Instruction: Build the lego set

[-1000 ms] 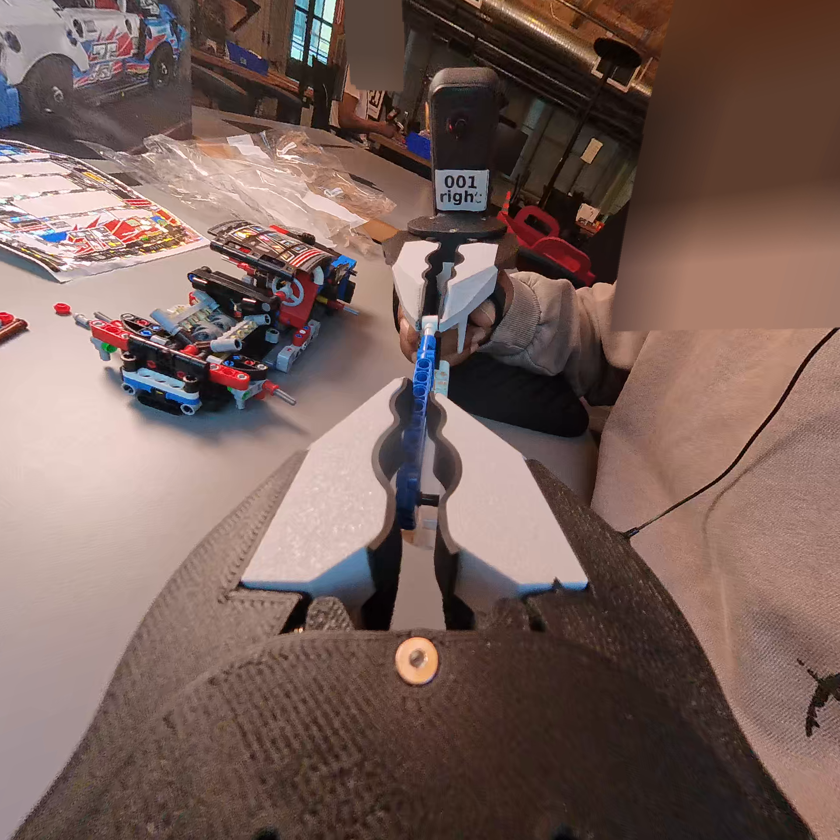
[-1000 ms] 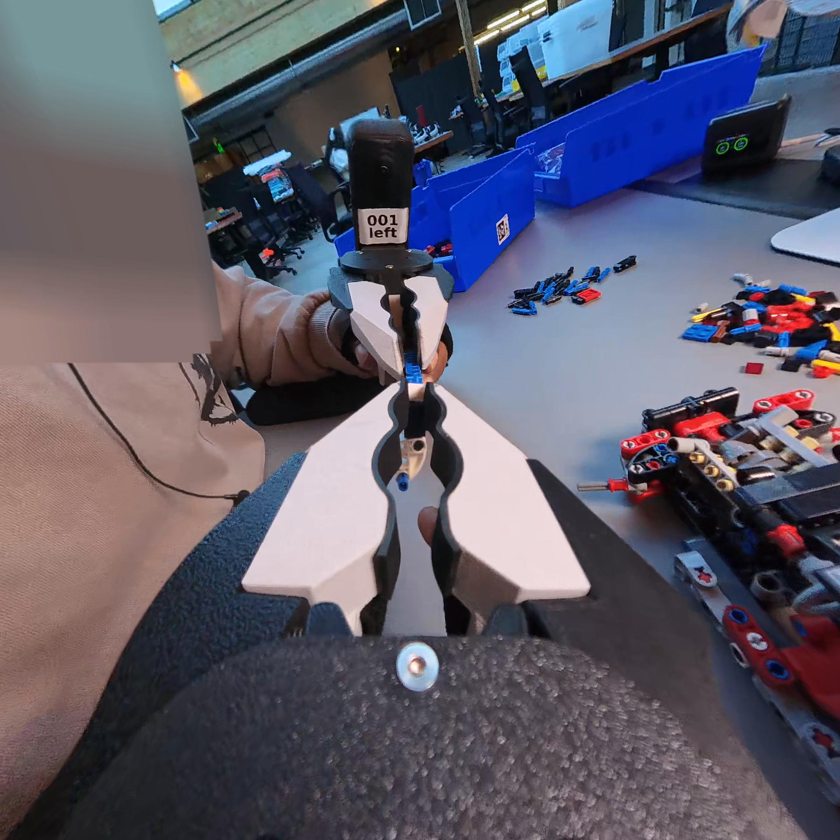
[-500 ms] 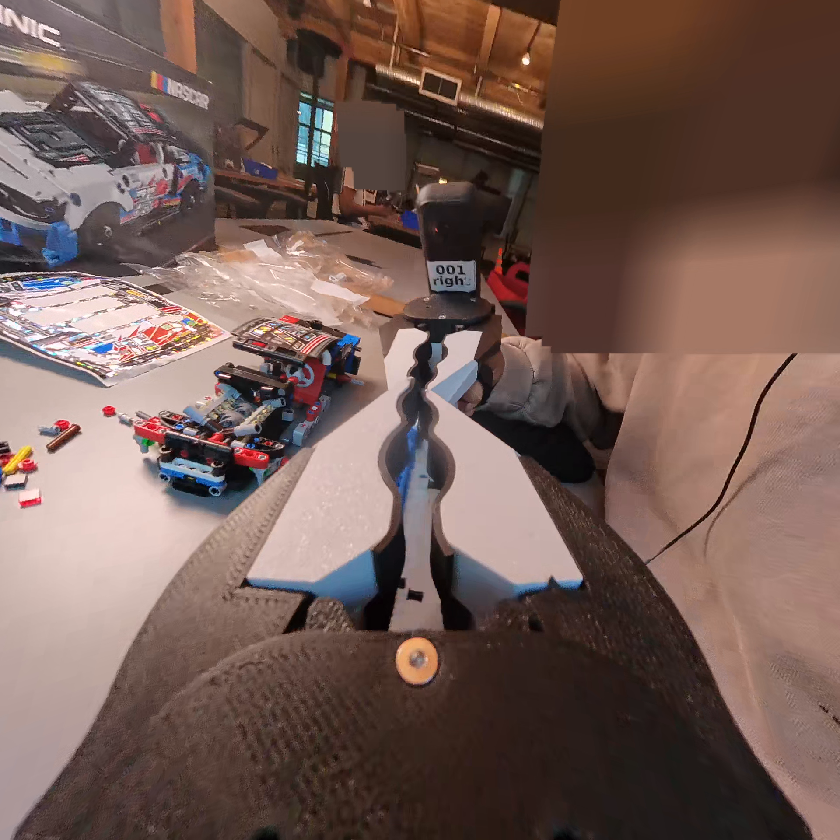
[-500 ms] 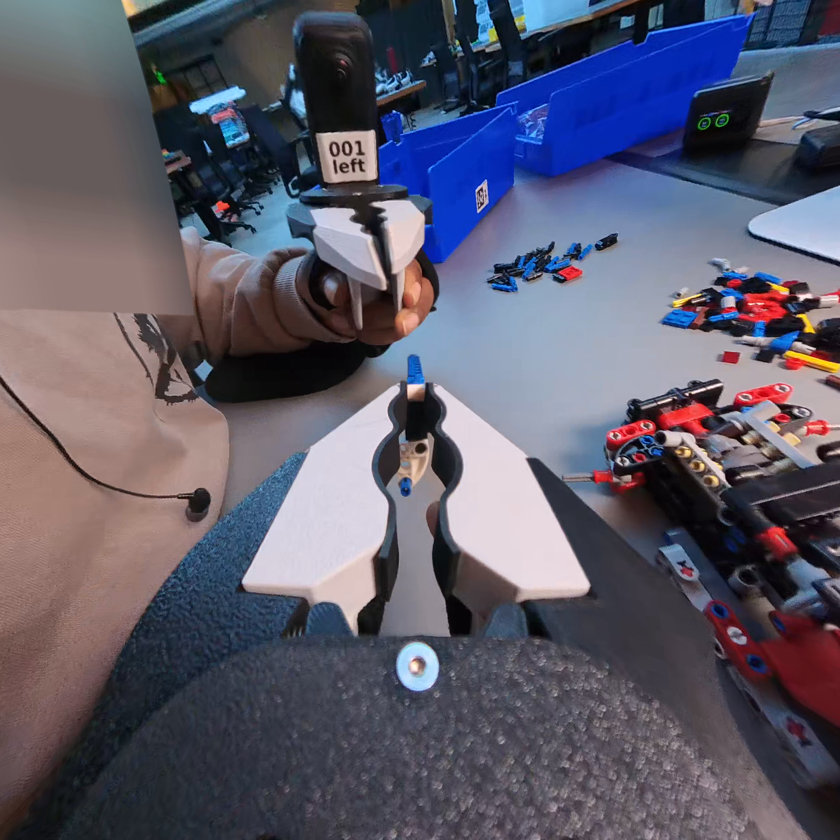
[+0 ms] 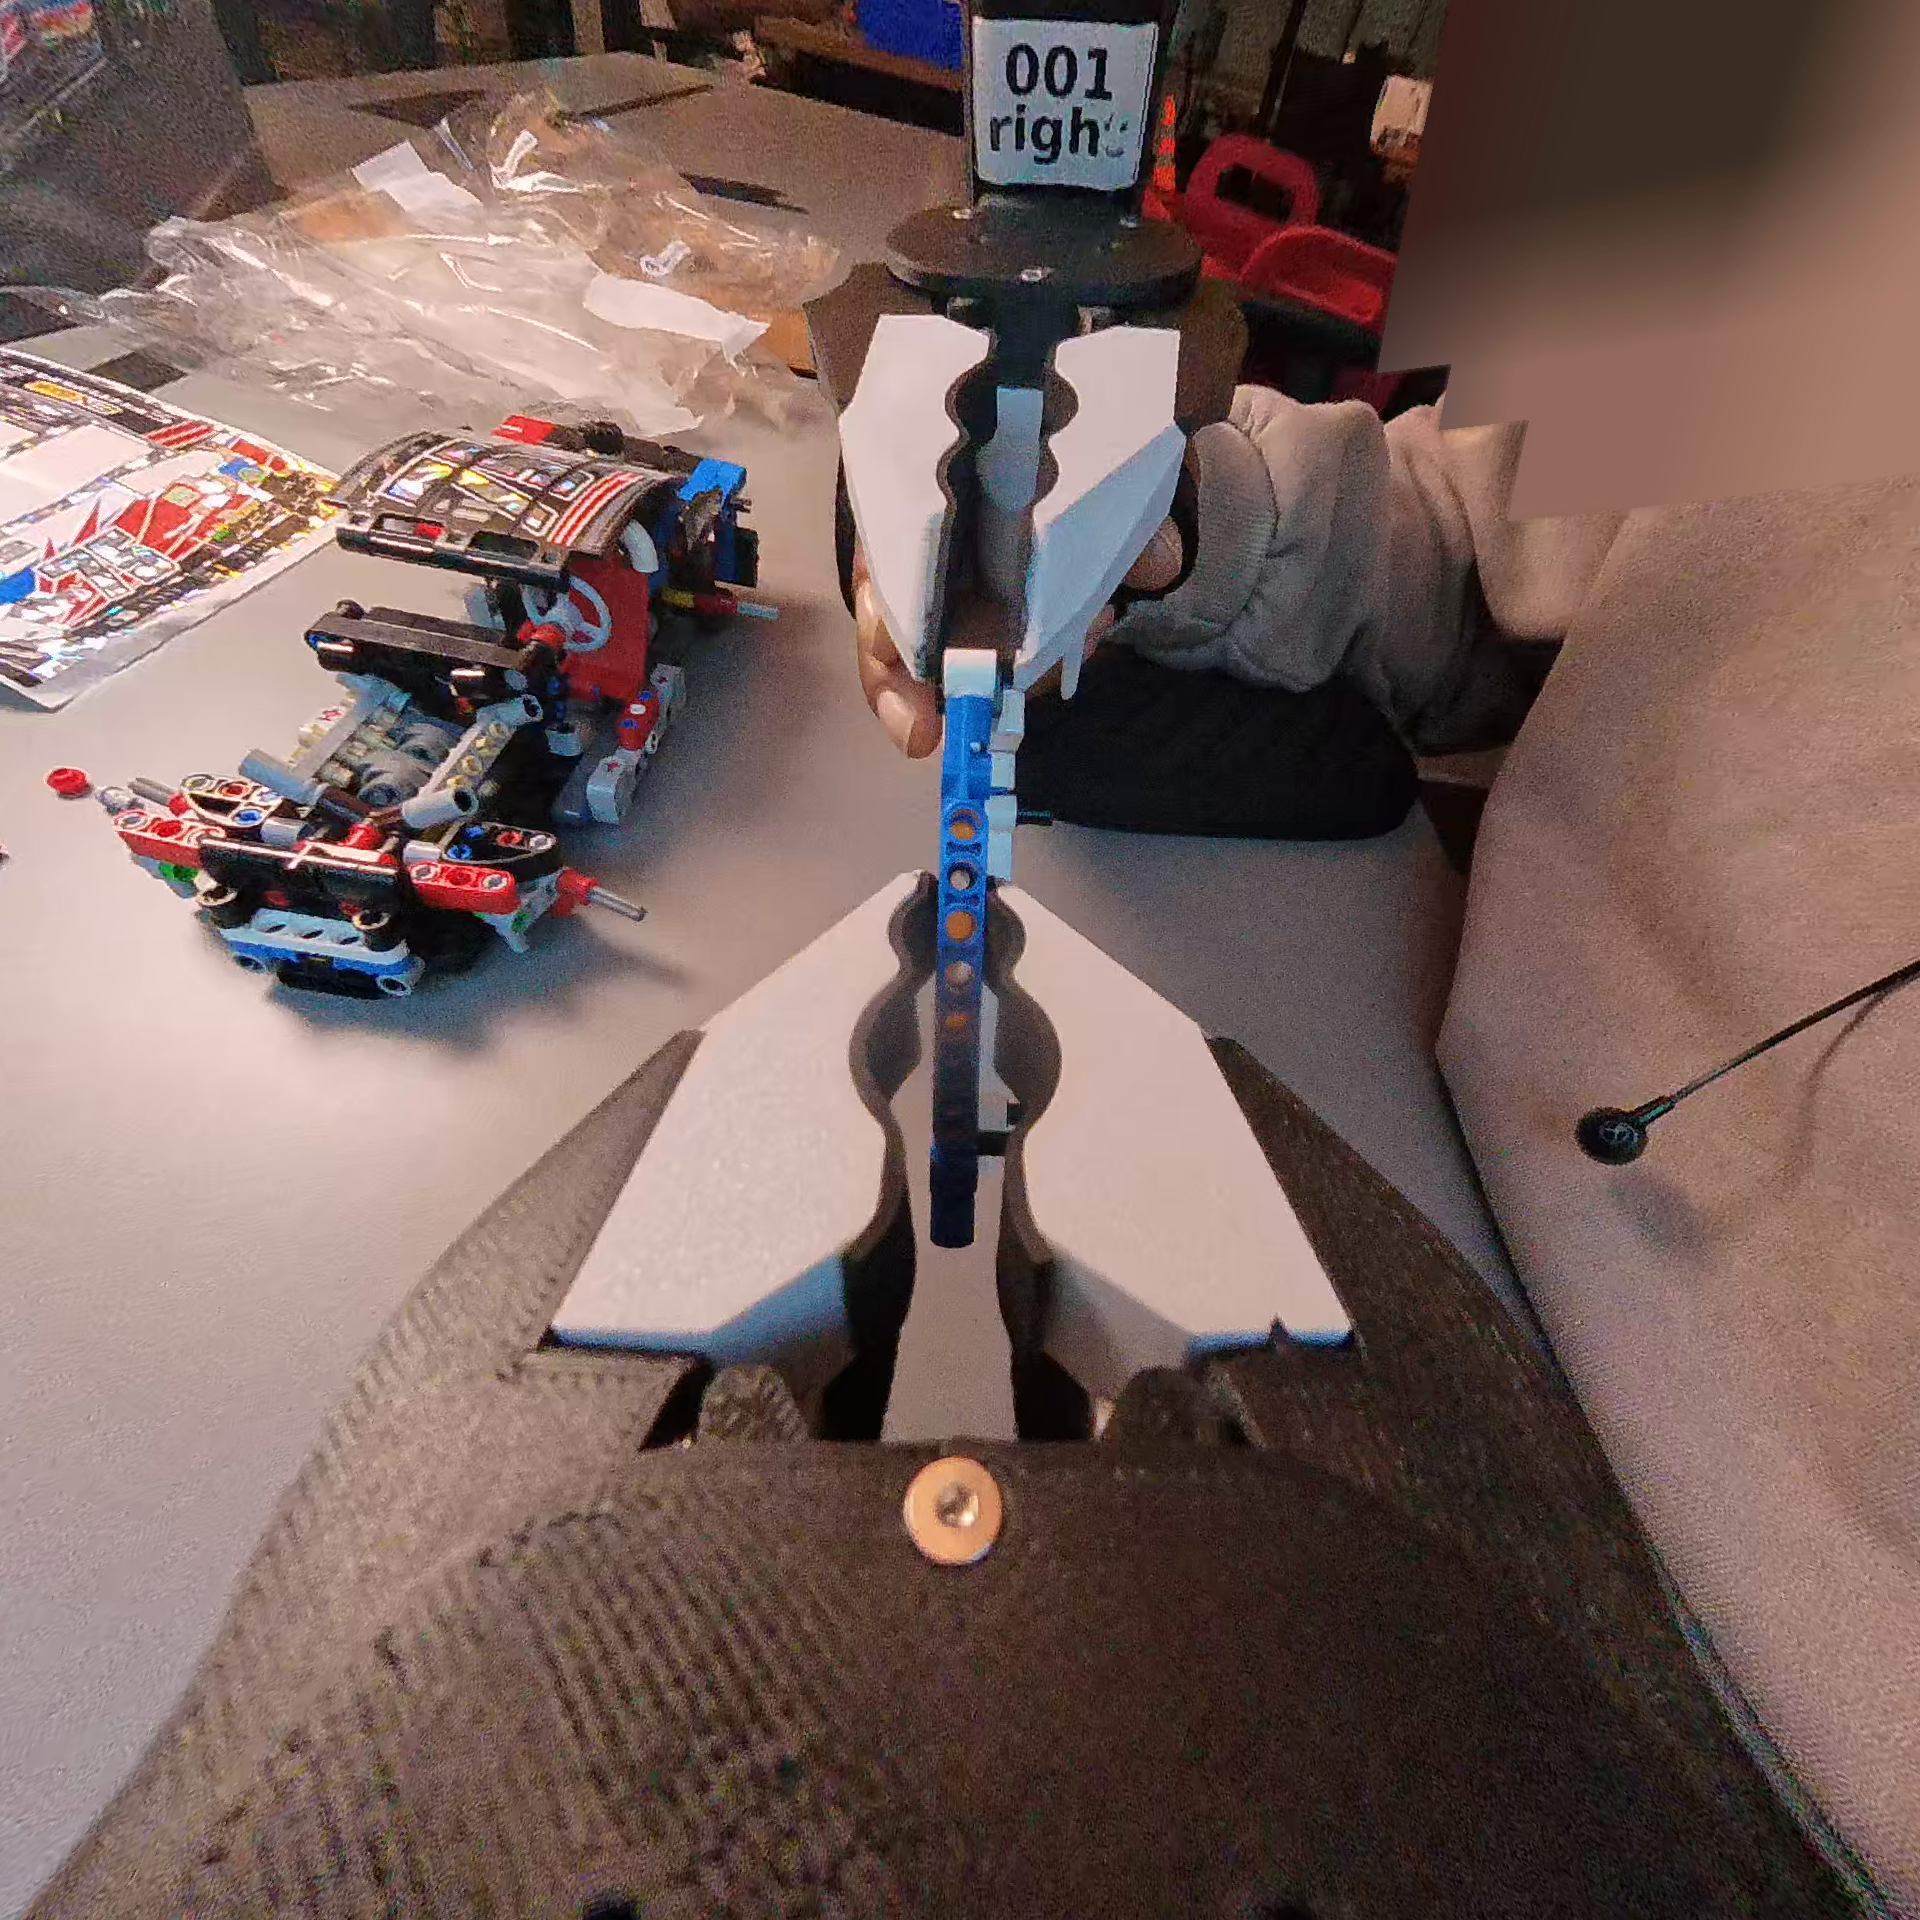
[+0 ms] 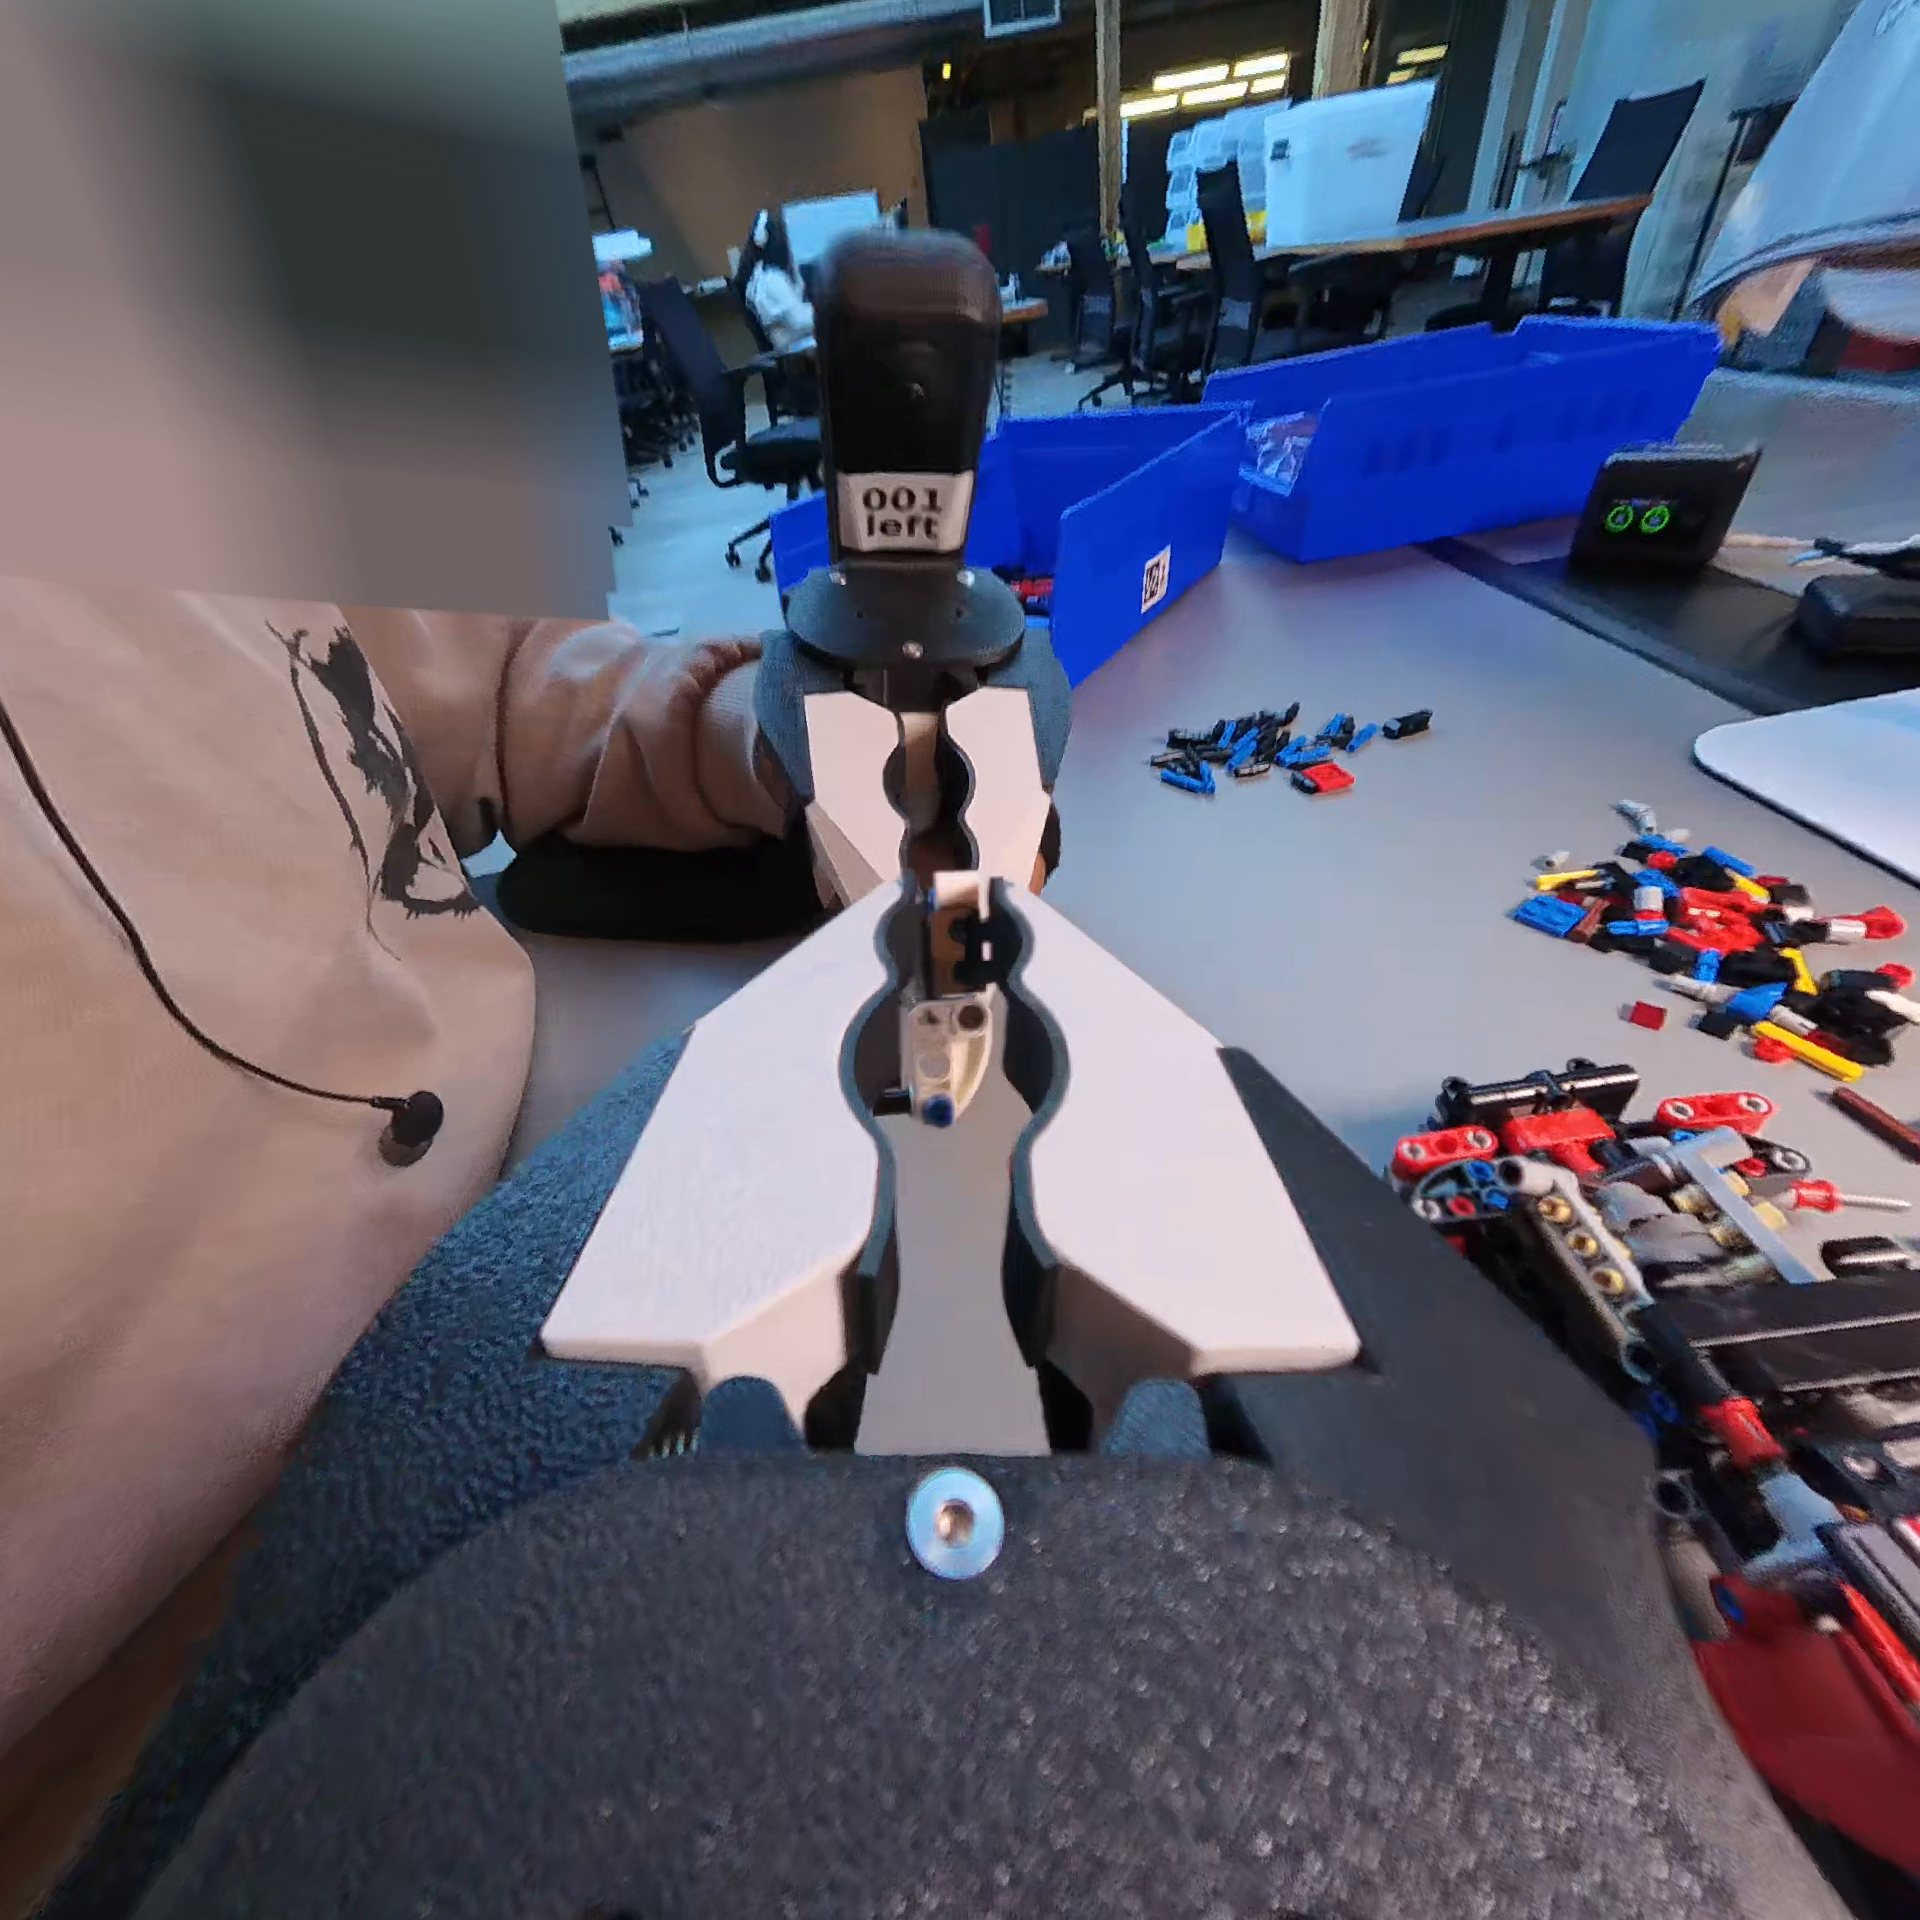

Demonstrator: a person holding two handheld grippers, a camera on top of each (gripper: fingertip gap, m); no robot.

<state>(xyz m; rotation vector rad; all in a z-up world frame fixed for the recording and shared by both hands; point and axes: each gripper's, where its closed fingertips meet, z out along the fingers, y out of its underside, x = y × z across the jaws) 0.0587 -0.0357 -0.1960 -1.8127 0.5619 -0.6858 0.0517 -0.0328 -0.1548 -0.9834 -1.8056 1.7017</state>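
A blue holed beam (image 5: 961,831) with white parts (image 5: 1003,790) clipped to its side runs lengthwise between my two grippers, above the grey table (image 5: 312,1143). My left gripper (image 5: 958,883) is shut on the near half of the beam. My right gripper (image 5: 977,675) faces it tip to tip, and its fingers stand apart around the white end piece. In the right wrist view my right gripper (image 6: 954,888) is open, with that white end piece (image 6: 954,899) and a white holed part (image 6: 945,1049) between its fingers. The left gripper's fingers (image 6: 852,769) sit just beyond.
The part-built car model (image 5: 447,727) stands to the left and also shows in the right wrist view (image 6: 1662,1226). A pile of loose parts (image 6: 1745,956), small pins (image 6: 1257,743) and blue bins (image 6: 1455,447) lie beyond. A sticker sheet (image 5: 104,520) and plastic bags (image 5: 468,260) are at the far left. The person's torso (image 5: 1714,935) is close by. Some 4 cm of space lies between my two pairs of fingers.
Half a second ago my left gripper was drawn back and shut on nothing while the right held the assembly. Now the left has returned and closed on the blue beam, and the right's fingers have spread.
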